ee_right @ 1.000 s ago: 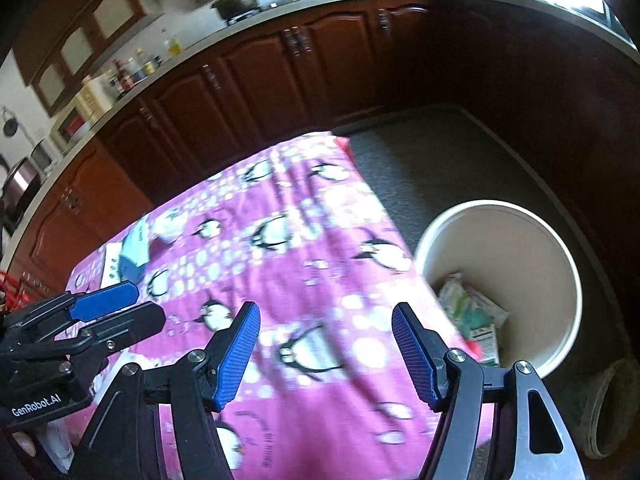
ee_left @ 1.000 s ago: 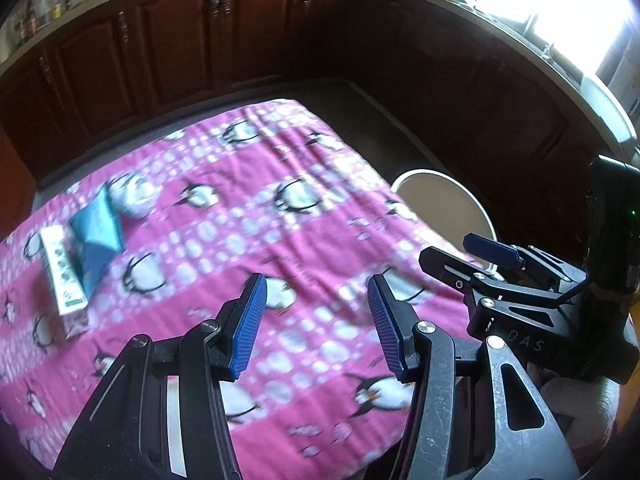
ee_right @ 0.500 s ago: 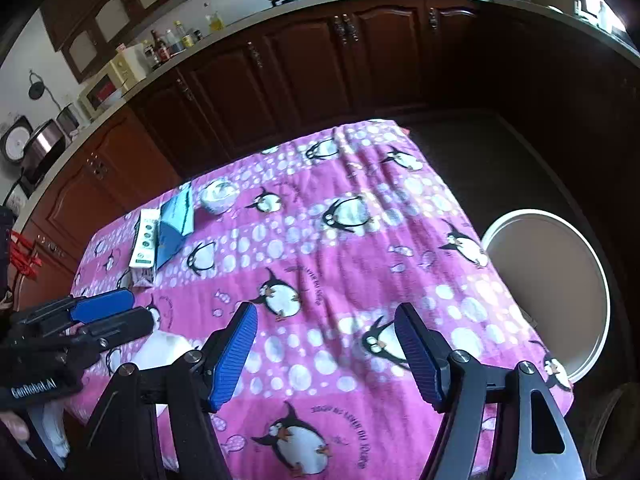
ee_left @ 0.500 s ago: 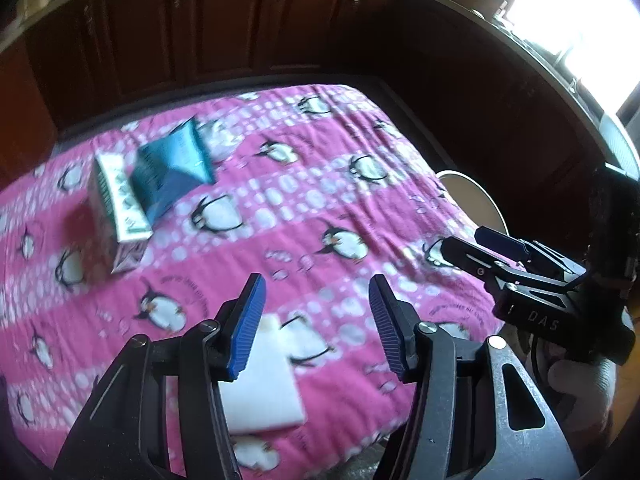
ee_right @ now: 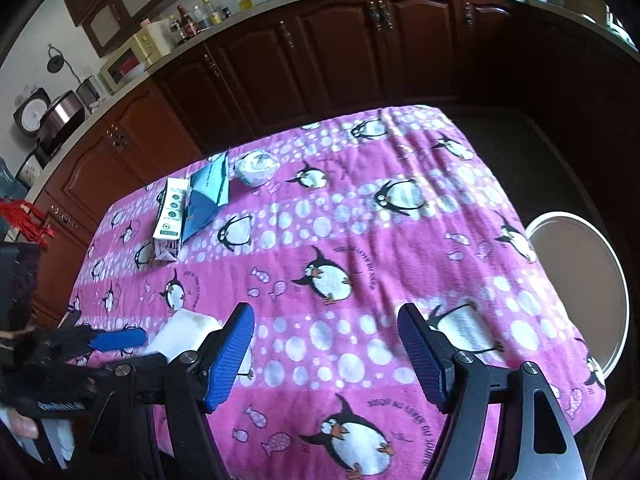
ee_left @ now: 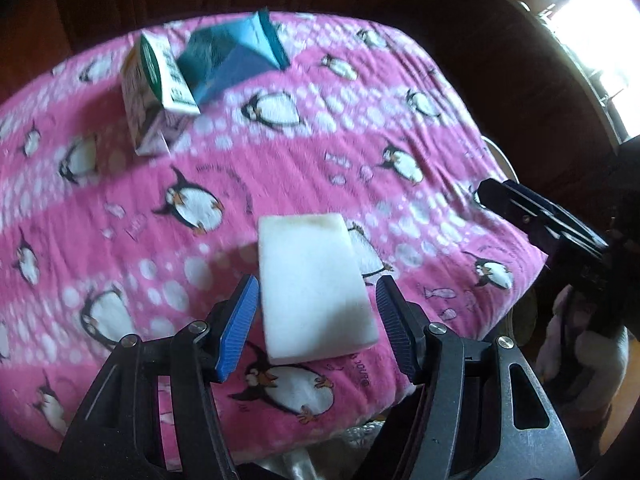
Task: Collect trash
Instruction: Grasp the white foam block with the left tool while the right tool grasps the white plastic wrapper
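Trash lies on the pink penguin cloth [ee_left: 304, 152] over the worktop: a white foam block [ee_left: 312, 284] near the front edge, and at the far left a white-and-green carton [ee_left: 160, 76] touching a blue packet [ee_left: 236, 52]. A second ago the left wrist view showed the carton and packet small at the left and no block; half a second ago the block was just entering between the fingers. Now it fills the gap of the left claw [ee_left: 314, 324], and the carton and packet sit higher and larger in the picture. The left claw's jaws are opening, the block between them with neither pad pressing on it. The right claw [ee_right: 326, 356] is released too, its jaws opening over bare cloth; the white bin [ee_right: 580, 284] has slid from mid-frame to the right edge of its view.

The block's long axis runs away from the left claw, tilted slightly leftward at the far end. The carton's long axis runs from front to back.

A crumpled white cup [ee_right: 256, 166] shows only in the right wrist view. The left wrist picture is blurred, the carton's print unreadable. The bin's inside is cut off by the cloth edge.
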Demonstrator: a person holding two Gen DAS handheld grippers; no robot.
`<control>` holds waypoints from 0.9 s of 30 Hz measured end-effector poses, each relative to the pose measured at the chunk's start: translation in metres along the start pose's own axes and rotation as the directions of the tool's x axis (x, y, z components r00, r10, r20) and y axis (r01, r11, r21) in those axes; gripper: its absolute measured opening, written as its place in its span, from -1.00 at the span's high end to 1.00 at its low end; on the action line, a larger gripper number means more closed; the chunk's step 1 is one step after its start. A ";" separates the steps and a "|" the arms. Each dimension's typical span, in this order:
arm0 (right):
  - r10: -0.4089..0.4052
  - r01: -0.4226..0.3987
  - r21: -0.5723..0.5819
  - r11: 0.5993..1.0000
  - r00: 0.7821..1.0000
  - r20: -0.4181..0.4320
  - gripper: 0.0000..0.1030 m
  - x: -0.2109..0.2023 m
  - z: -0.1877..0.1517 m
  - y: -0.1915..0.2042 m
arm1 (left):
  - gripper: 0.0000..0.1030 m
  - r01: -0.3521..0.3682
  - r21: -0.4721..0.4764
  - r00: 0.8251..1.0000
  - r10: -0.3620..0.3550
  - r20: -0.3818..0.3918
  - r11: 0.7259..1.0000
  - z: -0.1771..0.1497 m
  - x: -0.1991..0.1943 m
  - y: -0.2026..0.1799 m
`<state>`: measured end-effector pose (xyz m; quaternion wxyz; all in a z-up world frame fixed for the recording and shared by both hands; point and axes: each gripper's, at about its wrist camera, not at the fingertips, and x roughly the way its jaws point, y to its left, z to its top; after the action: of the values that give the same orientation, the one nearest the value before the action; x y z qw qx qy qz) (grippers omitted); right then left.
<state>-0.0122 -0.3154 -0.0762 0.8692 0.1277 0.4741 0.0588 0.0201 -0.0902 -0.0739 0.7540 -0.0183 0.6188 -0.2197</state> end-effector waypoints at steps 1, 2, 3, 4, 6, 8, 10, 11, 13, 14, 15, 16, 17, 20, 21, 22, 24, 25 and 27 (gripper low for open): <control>0.001 -0.001 -0.004 1.000 1.000 -0.002 -0.39 0.001 0.000 0.002 | -0.17 -0.010 -0.001 1.000 0.010 0.000 1.000 0.000 0.004 -0.001; 0.002 -0.002 -0.010 1.000 1.000 -0.005 -0.39 0.002 0.000 0.003 | -0.18 -0.028 0.001 1.000 0.028 0.002 1.000 0.001 0.008 -0.002; 0.002 -0.003 -0.014 1.000 1.000 -0.007 -0.40 0.002 0.000 0.004 | -0.18 -0.037 0.003 0.999 0.037 -0.001 0.999 0.002 0.012 -0.003; 0.002 -0.002 -0.018 1.000 1.000 -0.009 -0.40 0.003 0.000 0.005 | -0.21 -0.040 0.002 0.999 0.040 -0.006 0.999 0.002 0.016 -0.002; 0.002 -0.003 -0.020 1.000 1.000 -0.012 -0.40 0.004 0.001 0.006 | -0.22 -0.044 -0.001 0.999 0.044 -0.016 0.999 0.004 0.023 0.000; 0.002 -0.002 -0.020 1.000 1.000 -0.015 -0.40 0.007 0.002 0.006 | -0.22 -0.039 -0.002 0.999 0.039 -0.027 0.999 0.004 0.029 0.003; 0.005 -0.005 -0.019 1.000 1.000 -0.020 -0.40 0.010 0.004 0.007 | -0.21 -0.017 -0.022 0.999 0.017 -0.038 1.000 0.003 0.035 0.008; 0.009 -0.009 -0.019 1.000 1.000 -0.023 -0.40 0.011 0.005 0.008 | -0.19 -0.003 -0.026 0.999 0.003 -0.033 1.000 0.002 0.035 0.010; 0.024 -0.025 -0.017 1.000 0.999 -0.032 -0.40 0.015 0.007 0.010 | -0.17 0.015 -0.027 1.000 -0.015 -0.013 1.000 0.001 0.029 0.013; 0.031 -0.032 -0.018 0.999 0.999 -0.034 -0.40 0.016 0.008 0.012 | -0.16 0.024 -0.024 1.000 -0.024 -0.003 0.999 0.000 0.025 0.014; 0.042 -0.042 -0.021 0.999 0.998 -0.036 -0.40 0.019 0.011 0.014 | -0.15 0.028 -0.023 1.000 -0.028 0.012 0.999 -0.001 0.018 0.016; 0.052 -0.053 -0.021 0.998 0.998 -0.036 -0.40 0.020 0.013 0.017 | -0.15 0.029 -0.024 0.999 -0.028 0.026 0.999 -0.001 0.013 0.018; 0.071 -0.071 -0.018 0.997 0.997 -0.036 -0.40 0.022 0.015 0.019 | -0.15 0.031 -0.026 0.998 -0.030 0.047 0.999 -0.001 0.006 0.021; 0.125 -0.125 -0.016 0.992 0.992 -0.030 -0.40 0.031 0.029 0.028 | -0.15 0.025 -0.043 0.995 -0.021 0.092 0.999 0.001 -0.013 0.034; 0.122 -0.122 -0.021 0.992 0.992 -0.025 -0.40 0.035 0.034 0.031 | -0.15 0.019 -0.052 0.994 -0.013 0.107 0.998 0.002 -0.019 0.040; 0.114 -0.115 -0.031 0.993 0.993 -0.021 -0.40 0.040 0.042 0.035 | -0.15 0.010 -0.062 0.992 -0.002 0.129 0.998 0.003 -0.026 0.047; 0.113 -0.114 -0.043 0.993 0.993 -0.019 -0.36 0.052 0.055 0.040 | -0.15 -0.004 -0.073 0.988 0.016 0.156 0.997 0.006 -0.034 0.055; 0.108 -0.109 -0.052 0.993 0.994 -0.026 -0.30 0.062 0.063 0.044 | -0.15 -0.009 -0.083 0.986 0.022 0.167 0.997 0.007 -0.037 0.060; 0.079 -0.083 -0.081 0.993 0.996 -0.043 -0.27 0.081 0.078 0.049 | -0.15 -0.001 -0.106 0.984 0.020 0.178 0.994 0.010 -0.040 0.069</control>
<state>0.0975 -0.2634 -0.0876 0.8611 0.1096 0.4827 0.1161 0.0447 -0.0165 -0.0553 0.8055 -0.0745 0.5596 -0.1801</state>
